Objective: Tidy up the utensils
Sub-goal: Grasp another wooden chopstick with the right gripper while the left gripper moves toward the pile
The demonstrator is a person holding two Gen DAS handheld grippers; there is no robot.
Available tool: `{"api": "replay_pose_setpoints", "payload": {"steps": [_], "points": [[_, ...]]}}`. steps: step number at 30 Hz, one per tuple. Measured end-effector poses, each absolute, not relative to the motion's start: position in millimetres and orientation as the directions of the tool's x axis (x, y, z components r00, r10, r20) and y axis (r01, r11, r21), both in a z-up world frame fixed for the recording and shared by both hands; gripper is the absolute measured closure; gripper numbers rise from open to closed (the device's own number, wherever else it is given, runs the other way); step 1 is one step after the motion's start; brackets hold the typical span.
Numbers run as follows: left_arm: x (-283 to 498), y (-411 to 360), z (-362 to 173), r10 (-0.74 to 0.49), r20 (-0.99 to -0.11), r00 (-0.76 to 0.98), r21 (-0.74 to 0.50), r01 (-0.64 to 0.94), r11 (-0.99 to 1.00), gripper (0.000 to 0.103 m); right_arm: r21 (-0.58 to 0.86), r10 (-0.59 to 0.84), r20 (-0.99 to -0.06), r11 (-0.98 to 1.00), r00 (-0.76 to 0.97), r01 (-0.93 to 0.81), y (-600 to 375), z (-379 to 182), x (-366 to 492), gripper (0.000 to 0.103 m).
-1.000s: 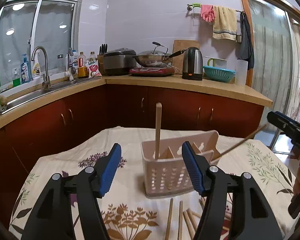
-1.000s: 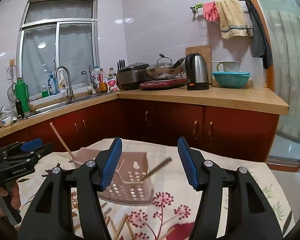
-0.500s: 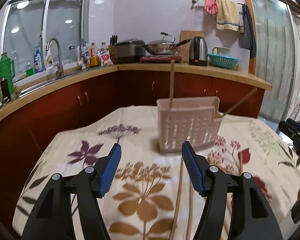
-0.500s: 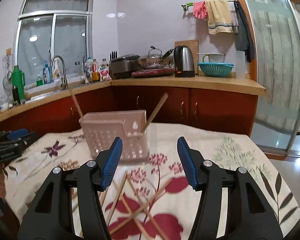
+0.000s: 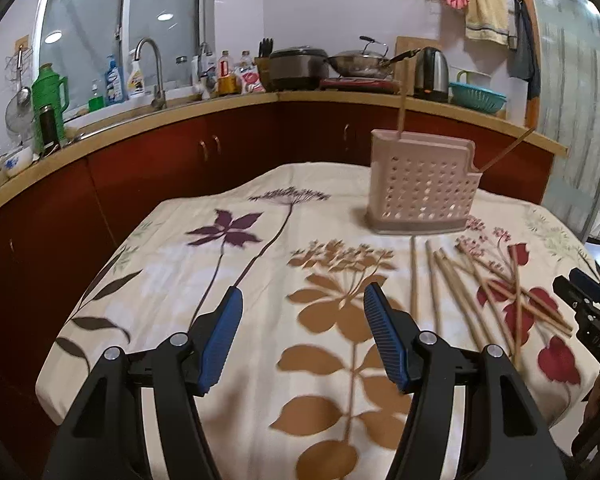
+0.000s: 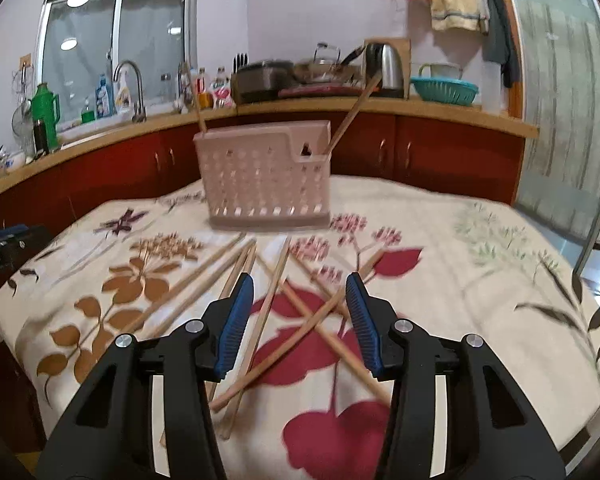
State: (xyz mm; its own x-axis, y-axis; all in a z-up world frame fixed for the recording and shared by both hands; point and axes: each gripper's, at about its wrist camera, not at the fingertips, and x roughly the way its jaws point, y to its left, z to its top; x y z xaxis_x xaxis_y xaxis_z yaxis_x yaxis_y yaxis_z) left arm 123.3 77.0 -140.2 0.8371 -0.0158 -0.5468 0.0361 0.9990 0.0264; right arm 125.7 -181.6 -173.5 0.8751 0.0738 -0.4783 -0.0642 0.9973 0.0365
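- One pink perforated utensil holder (image 6: 266, 178) stood upright at the far side of the flowered tablecloth (image 5: 180, 280), with two chopsticks standing in it: one (image 6: 194, 98) at its left end and one (image 6: 352, 114) leaning out to the right.
- Loose chopsticks (image 6: 268, 300) lay scattered and crossing on the cloth just near of the holder; about nine showed, blur making the exact count uncertain.
- The right gripper (image 6: 298, 314) hung over this pile, its jaws apart and empty, having just been closing.
- The left gripper (image 5: 302, 334) stood open and empty over bare cloth, left of the pile.
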Motion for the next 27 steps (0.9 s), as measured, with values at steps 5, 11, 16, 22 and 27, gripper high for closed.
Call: {"api": "replay_pose_setpoints", "payload": {"steps": [5, 11, 16, 22, 27], "points": [[121, 91, -150, -0.015, -0.559, 0.829, 0.017, 0.030, 0.999, 0.041, 0.056, 0.077, -0.553, 0.997, 0.830, -0.055, -172, -196, 136, 0.068], [124, 96, -153, -0.034, -0.568, 0.822, -0.007, 0.036, 0.999, 0.041, 0.056, 0.063, -0.635, 0.998, 0.770, -0.035, -167, -221, 145, 0.078], [124, 95, -155, -0.046, -0.573, 0.818, -0.014, 0.047, 0.999, 0.041, 0.060, 0.069, -0.648, 0.997, 0.758, -0.040, -170, -221, 144, 0.087], [122, 85, -155, -0.053, -0.576, 0.816, -0.004, 0.063, 0.998, 0.041, 0.074, 0.074, -0.661, 0.997, 0.747, -0.033, -179, -218, 140, 0.093], [121, 74, -155, -0.067, -0.582, 0.810, -0.003, 0.081, 0.997, 0.041, 0.068, 0.071, -0.649, 0.997, 0.758, -0.036, -186, -212, 134, 0.097]]}}
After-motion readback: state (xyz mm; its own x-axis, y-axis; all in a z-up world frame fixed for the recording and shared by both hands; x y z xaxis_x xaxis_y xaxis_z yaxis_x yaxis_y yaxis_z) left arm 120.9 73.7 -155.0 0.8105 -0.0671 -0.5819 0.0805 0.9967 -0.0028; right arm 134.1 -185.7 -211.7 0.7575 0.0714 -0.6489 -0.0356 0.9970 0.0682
